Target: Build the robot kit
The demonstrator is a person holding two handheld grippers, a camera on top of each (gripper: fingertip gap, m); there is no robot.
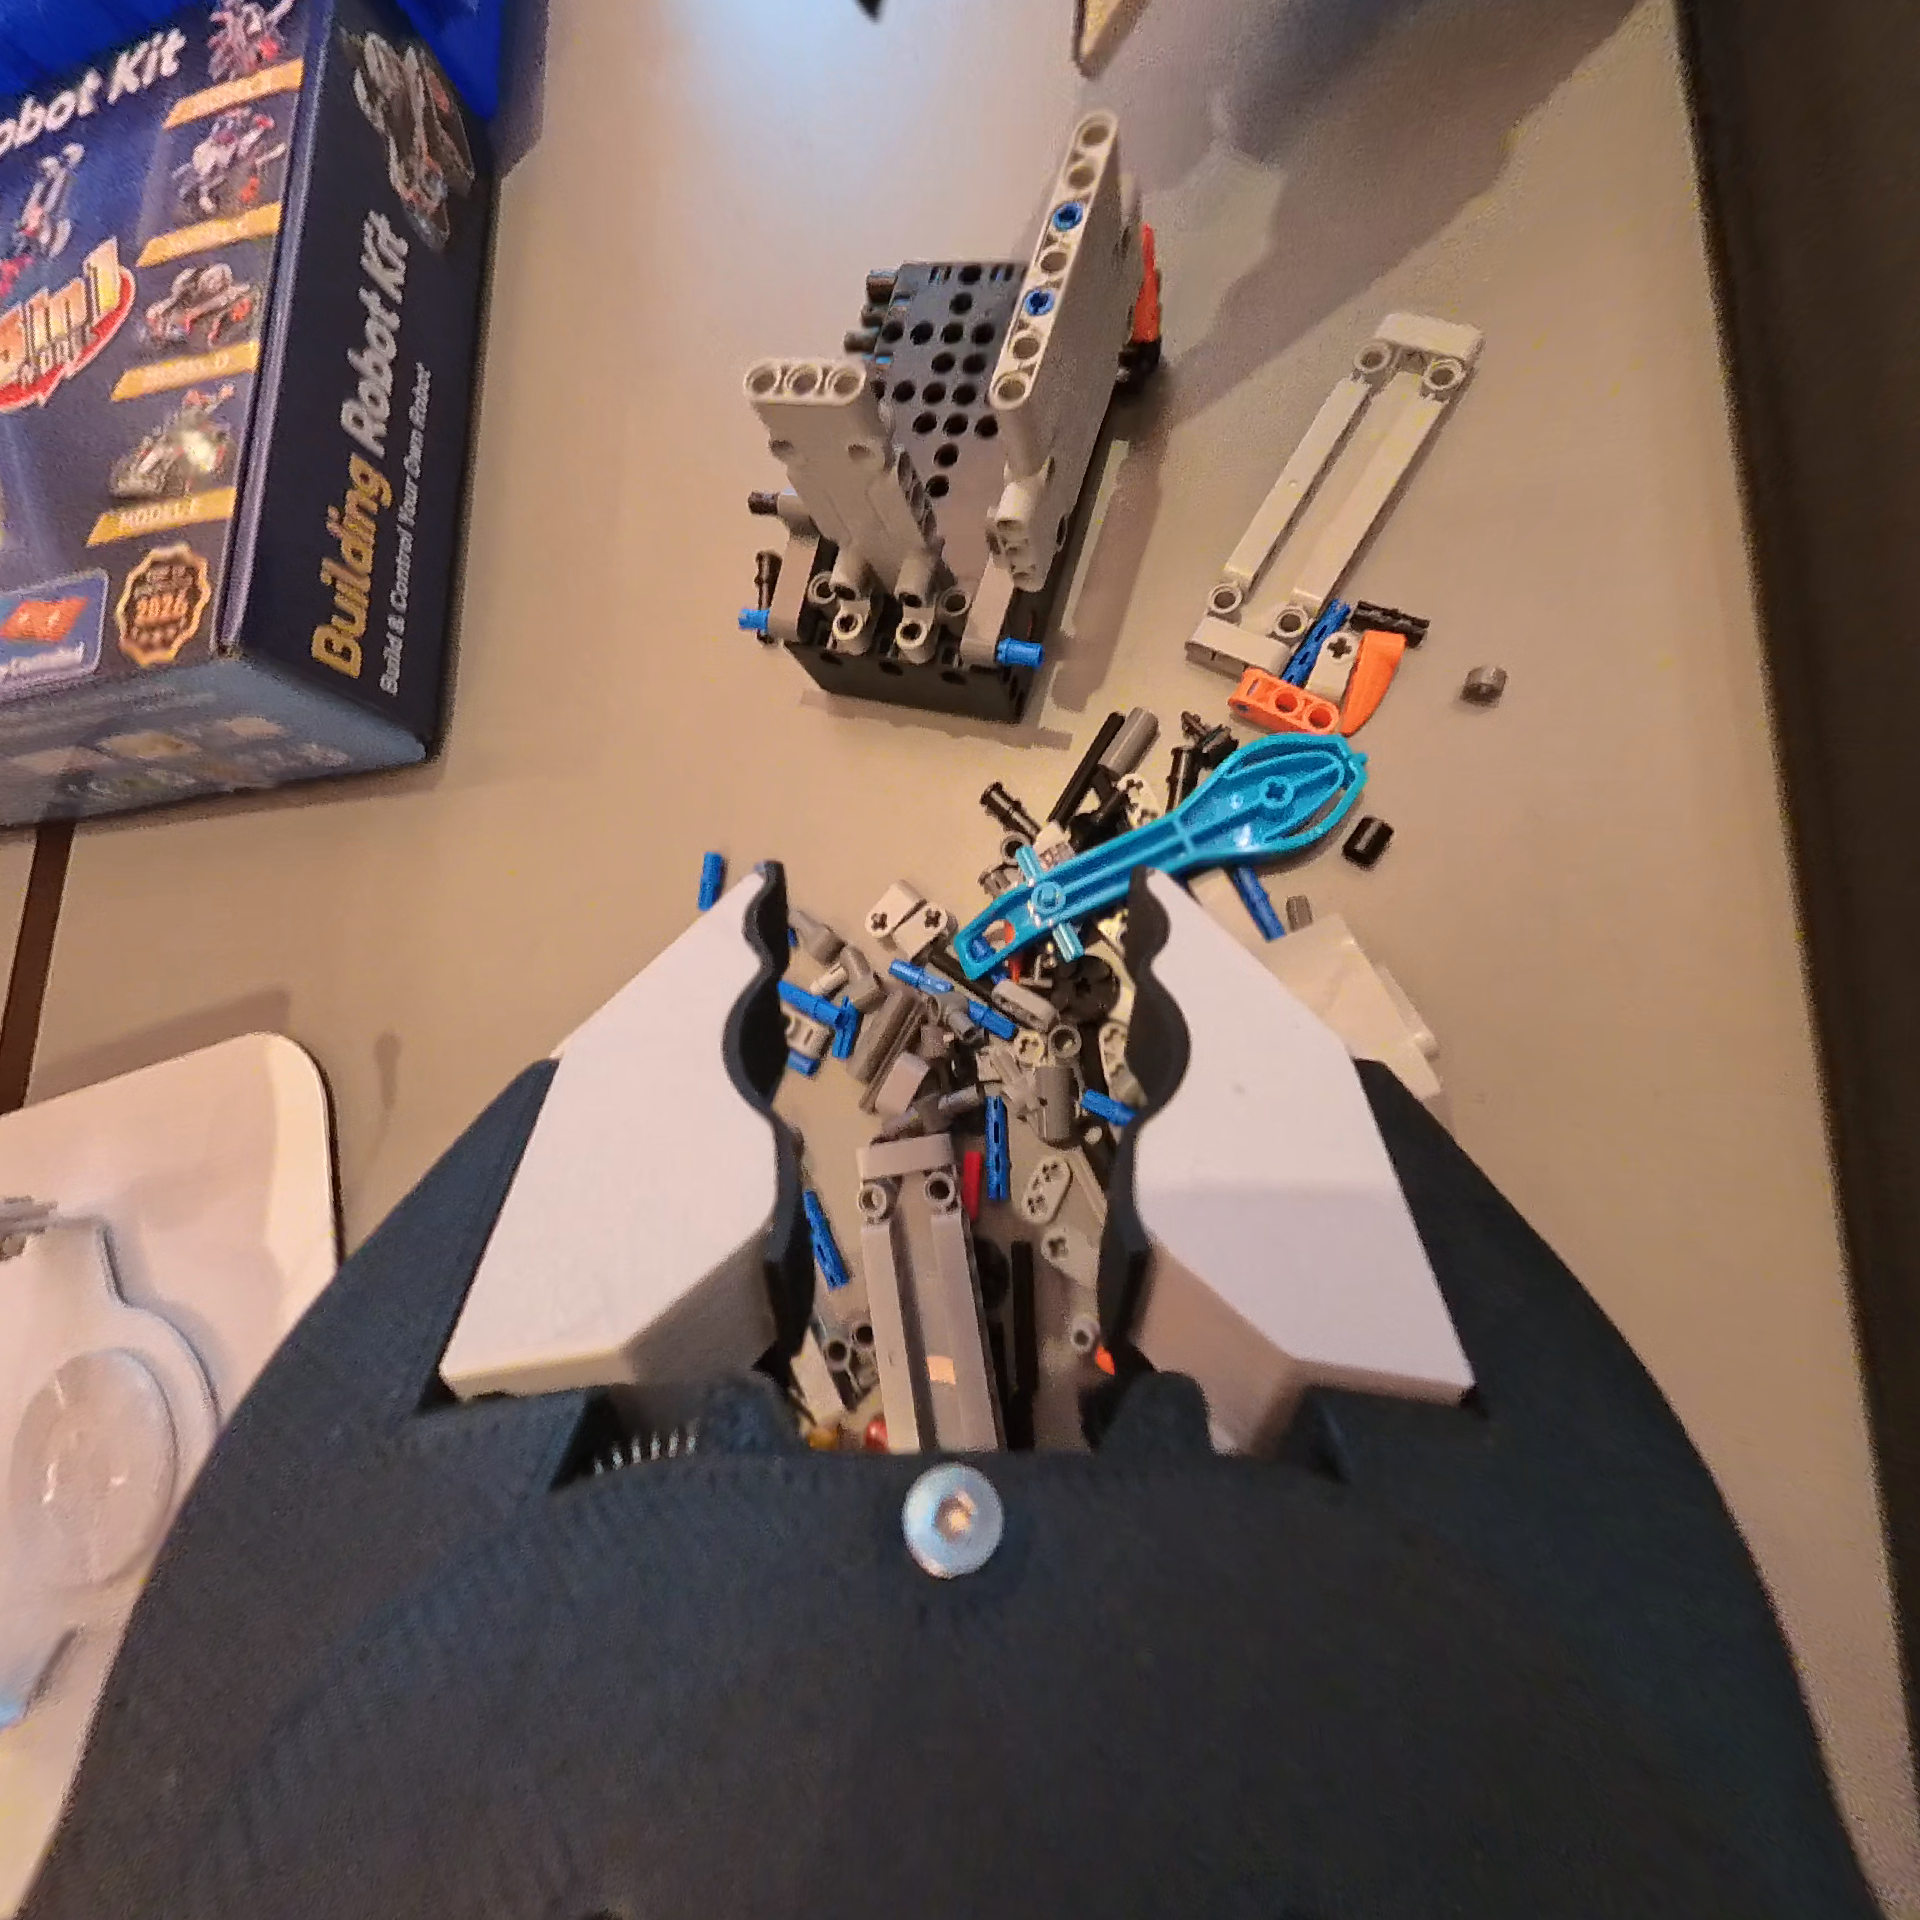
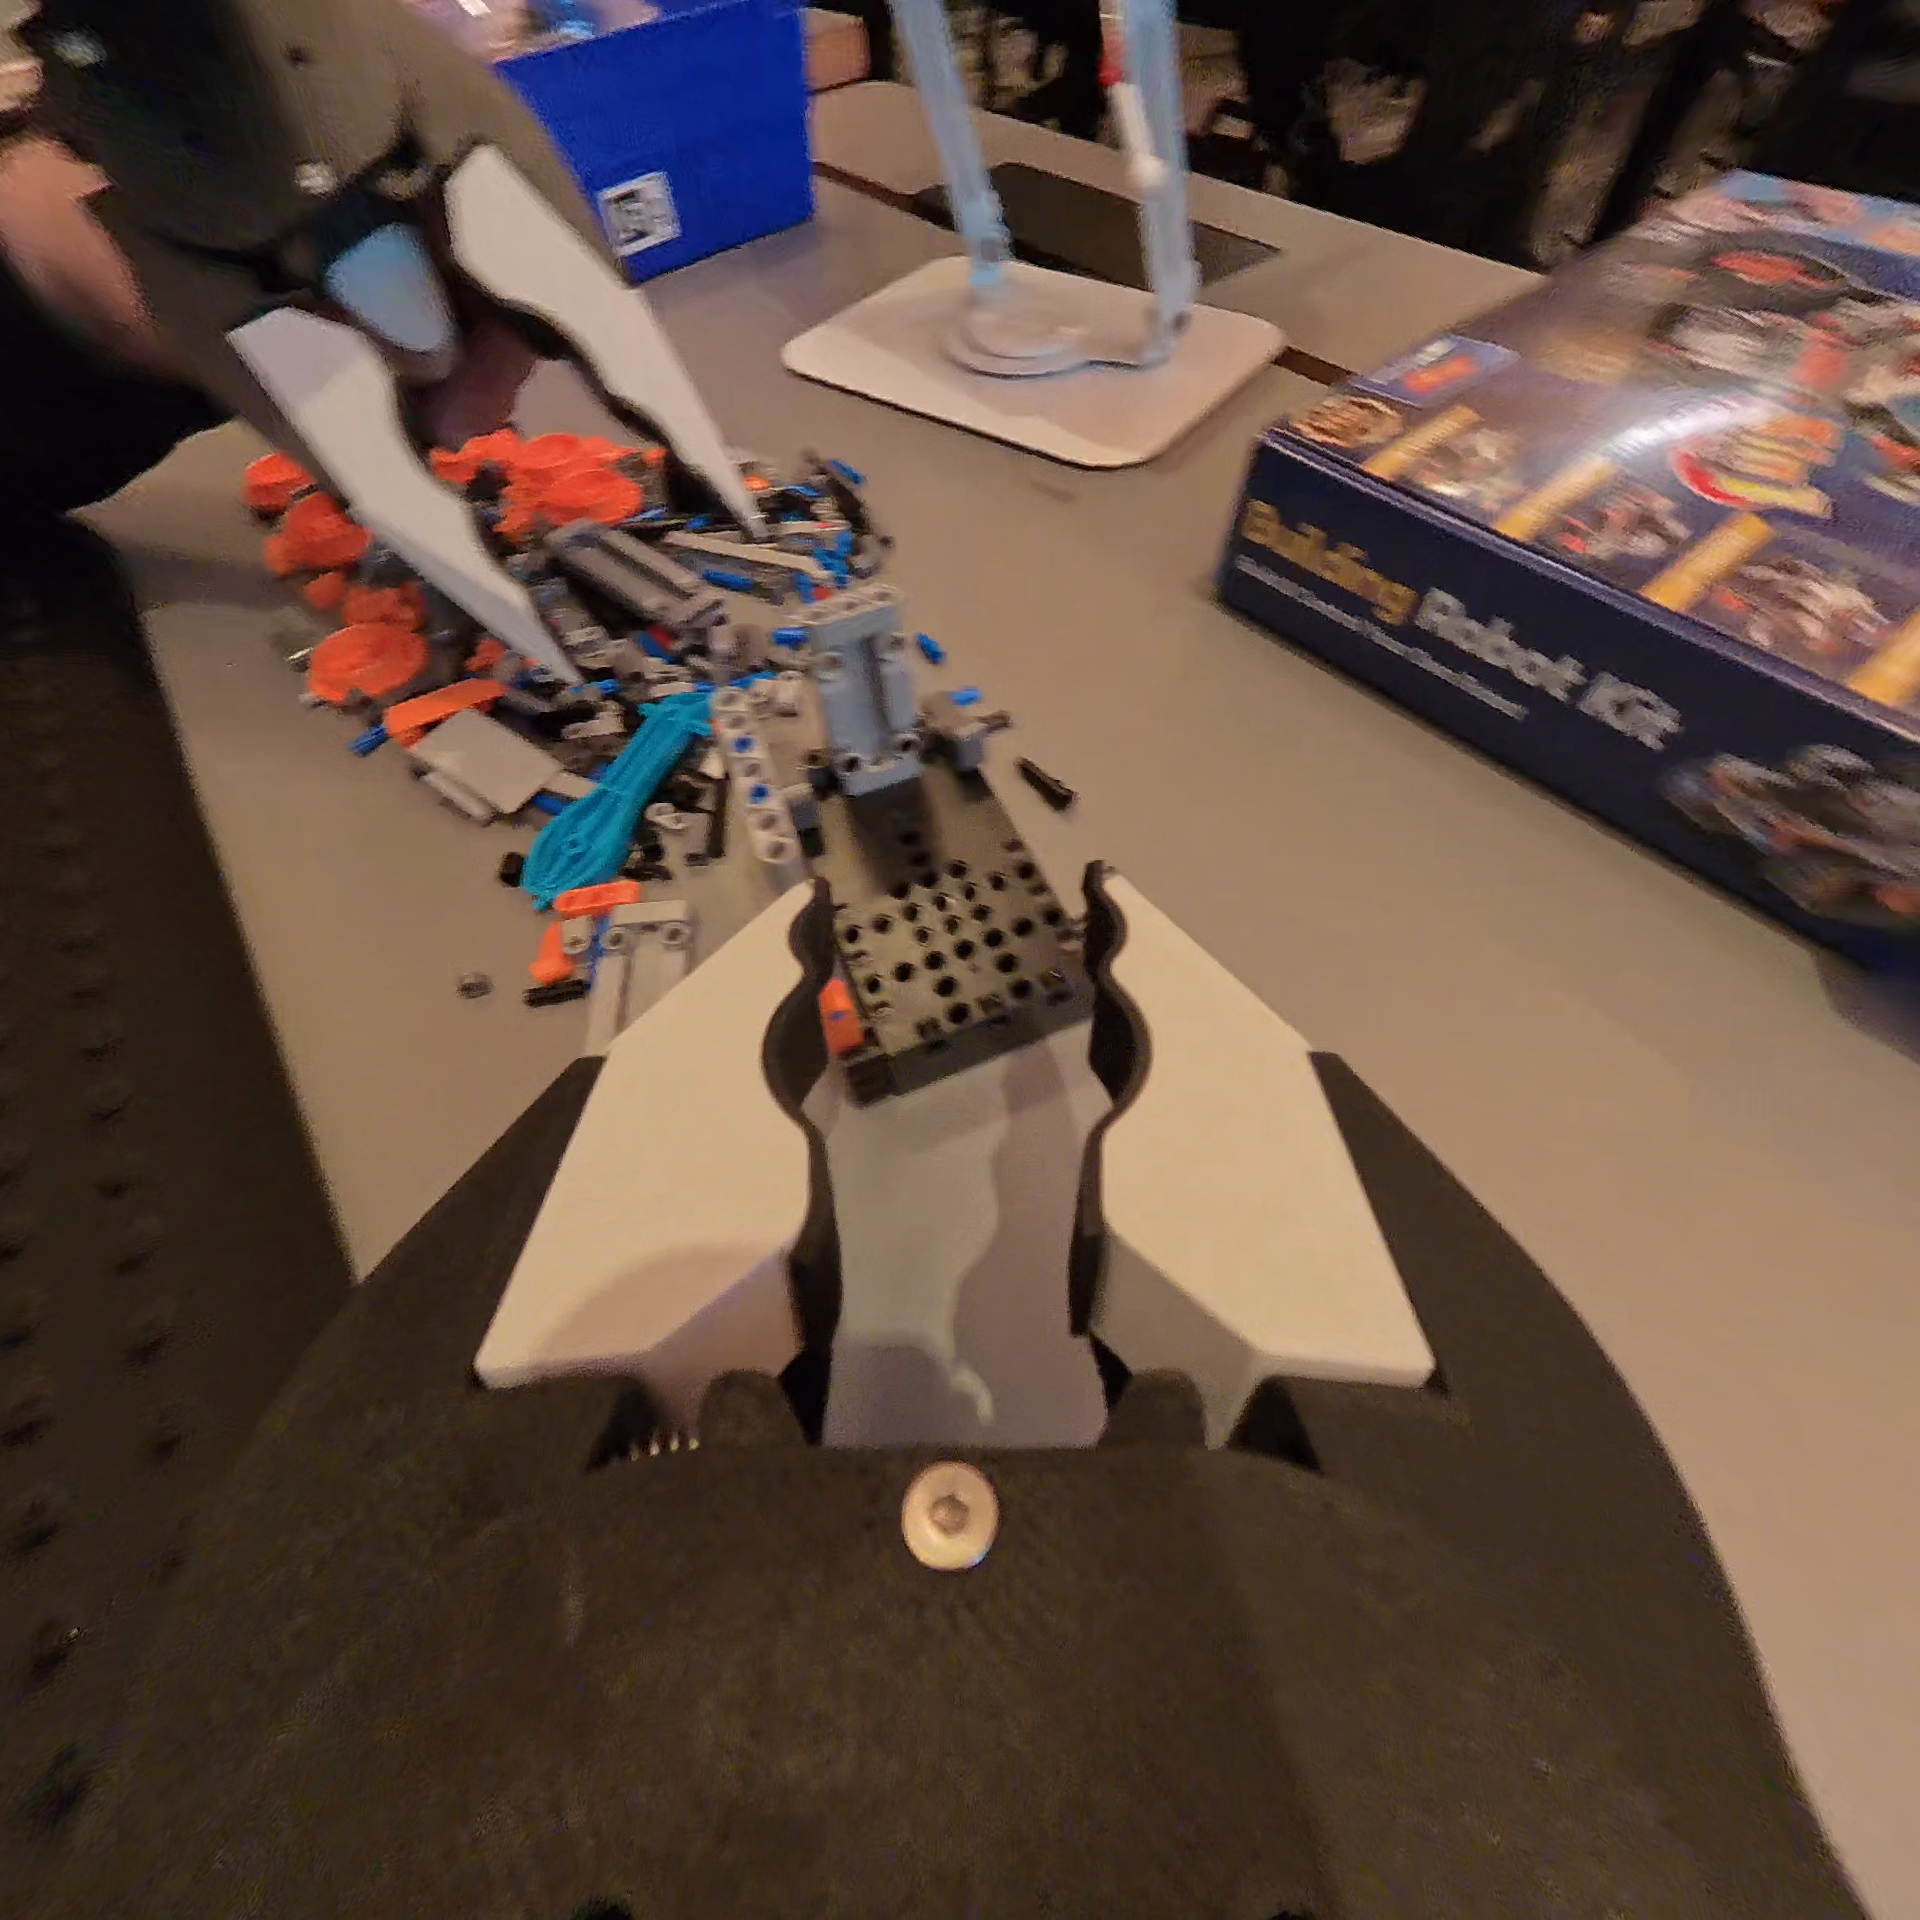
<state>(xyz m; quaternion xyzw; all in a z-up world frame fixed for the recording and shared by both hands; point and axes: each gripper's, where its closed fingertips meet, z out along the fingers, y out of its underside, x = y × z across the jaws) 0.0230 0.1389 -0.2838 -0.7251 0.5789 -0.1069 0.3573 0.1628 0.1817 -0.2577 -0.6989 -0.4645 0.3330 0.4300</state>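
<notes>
My left gripper (image 1: 956, 904) is open and points down into a pile of small grey, black and blue building pieces (image 1: 935, 1049); nothing is held. A teal spoon-shaped tool (image 1: 1174, 842) lies on the pile by the right fingertip. A part-built model (image 1: 935, 447), a black perforated block with grey beams, stands beyond. My right gripper (image 2: 956, 888) is open, and its fingertips flank the near end of that model's black block (image 2: 956, 966) without closing on it. The right wrist view also shows the left gripper (image 2: 660, 601) over the pile (image 2: 665, 623).
A dark blue kit box (image 1: 260, 416) lies on the grey table (image 1: 623, 831); it also shows in the right wrist view (image 2: 1610, 520). A long grey panel (image 1: 1340, 488), orange pieces (image 2: 343, 540), a white stand base (image 2: 1039, 353), a blue bin (image 2: 675, 125), a white tray (image 1: 156, 1195). One gripper's finger ends stand about 15 centimeters off the other's.
</notes>
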